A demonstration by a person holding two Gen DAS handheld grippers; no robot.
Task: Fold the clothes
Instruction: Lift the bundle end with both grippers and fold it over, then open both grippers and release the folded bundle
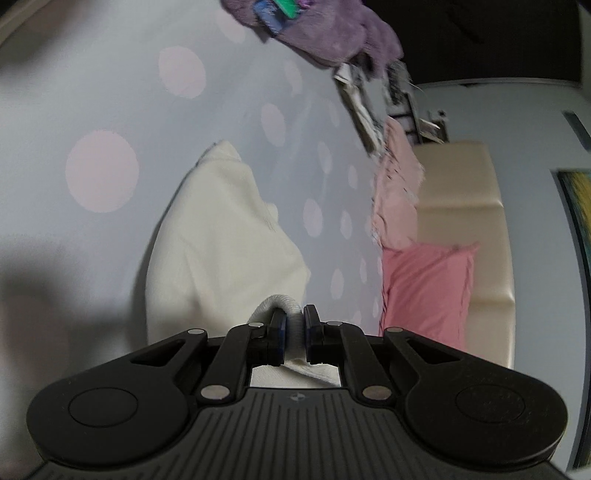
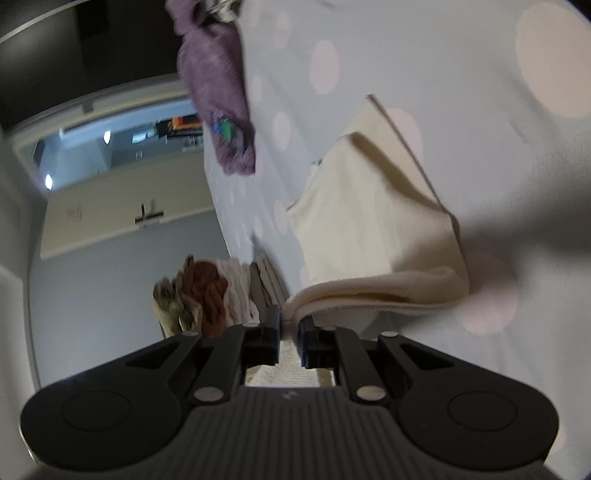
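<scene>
A cream garment (image 1: pixel 221 236) lies partly folded on a pale bedsheet with pink dots (image 1: pixel 110 110). My left gripper (image 1: pixel 294 325) is shut on a ribbed grey-white edge of that garment, which bulges between the pads. In the right wrist view the same cream garment (image 2: pixel 369 221) drapes from my right gripper (image 2: pixel 290 325), shut on its thick rolled hem. The lifted cloth hangs in a fold over the sheet (image 2: pixel 443 74). Both views are tilted and blurred.
A purple garment (image 1: pixel 332 33) with a colourful print lies at the far end of the bed, also seen as the purple garment (image 2: pixel 218 92). Pink pillows (image 1: pixel 424 288) sit by a cream headboard (image 1: pixel 465 221). A stack of folded clothes (image 2: pixel 221 291) rests at the bed's edge.
</scene>
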